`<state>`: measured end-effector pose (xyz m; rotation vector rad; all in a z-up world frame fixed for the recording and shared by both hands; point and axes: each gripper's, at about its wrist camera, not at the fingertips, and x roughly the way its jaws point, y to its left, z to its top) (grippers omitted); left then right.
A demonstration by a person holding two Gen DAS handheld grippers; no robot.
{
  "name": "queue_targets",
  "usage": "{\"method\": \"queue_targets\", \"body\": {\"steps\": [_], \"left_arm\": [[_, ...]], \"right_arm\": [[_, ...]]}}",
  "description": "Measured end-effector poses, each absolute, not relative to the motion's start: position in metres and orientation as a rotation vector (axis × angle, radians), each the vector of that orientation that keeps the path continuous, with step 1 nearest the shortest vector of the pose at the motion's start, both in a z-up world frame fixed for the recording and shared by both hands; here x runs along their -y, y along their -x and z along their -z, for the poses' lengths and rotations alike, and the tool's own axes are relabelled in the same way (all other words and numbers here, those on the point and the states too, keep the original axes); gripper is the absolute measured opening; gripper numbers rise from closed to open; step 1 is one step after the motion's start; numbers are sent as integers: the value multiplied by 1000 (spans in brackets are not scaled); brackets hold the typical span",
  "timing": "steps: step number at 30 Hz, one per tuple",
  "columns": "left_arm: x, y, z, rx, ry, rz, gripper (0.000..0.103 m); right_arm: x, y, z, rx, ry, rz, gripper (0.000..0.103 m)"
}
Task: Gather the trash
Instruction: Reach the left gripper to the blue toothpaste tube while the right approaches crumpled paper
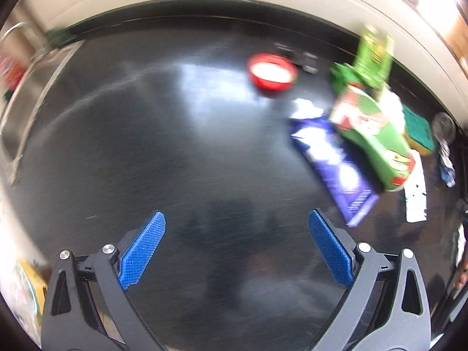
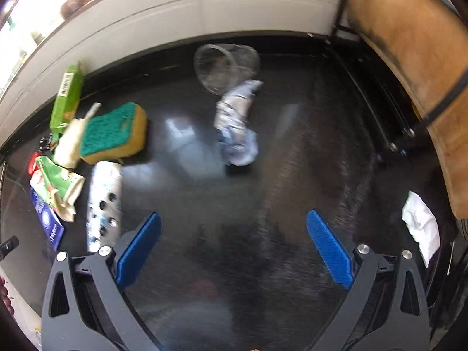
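Note:
Trash lies on a dark counter [image 1: 146, 146]. In the left wrist view a green carton [image 1: 371, 128] lies over a purple wrapper [image 1: 336, 163], with a red bowl [image 1: 272, 71] behind. My left gripper [image 1: 237, 222] is open and empty, well short and left of them. In the right wrist view a crumpled blue-white wrapper [image 2: 237, 122] and a clear plastic cup [image 2: 225, 65] lie ahead. My right gripper [image 2: 234, 222] is open and empty, above the bare counter [image 2: 307, 146] short of the wrapper.
A green-and-yellow sponge [image 2: 114, 130], a white printed tube [image 2: 103, 201], green cartons [image 2: 65, 99] and a torn green pack [image 2: 57, 184] lie at left. A white crumpled paper [image 2: 421, 225] lies at right by a brown bag [image 2: 409, 58]. A sink [image 1: 26, 96] is at far left.

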<state>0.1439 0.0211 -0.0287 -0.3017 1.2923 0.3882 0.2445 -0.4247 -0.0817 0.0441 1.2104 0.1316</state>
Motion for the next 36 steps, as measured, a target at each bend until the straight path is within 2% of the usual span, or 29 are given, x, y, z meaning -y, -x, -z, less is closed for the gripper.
{"method": "queue_targets", "body": {"steps": [10, 24, 26, 27, 36], "left_arm": [[7, -184, 59, -1368, 287, -413, 95], [-7, -200, 68, -1424, 410, -464, 97], [-8, -200, 70, -1439, 368, -484, 97], [-9, -197, 68, -1434, 361, -479, 97], [-23, -176, 61, -1416, 317, -445, 98]], "right_arm": [[479, -259, 102, -1297, -141, -69, 96], [415, -356, 122, -1333, -59, -181, 96], [408, -363, 137, -1382, -39, -157, 98], [404, -365, 139, -1371, 21, -118, 98], [399, -365, 140, -1310, -5, -126, 98]]}}
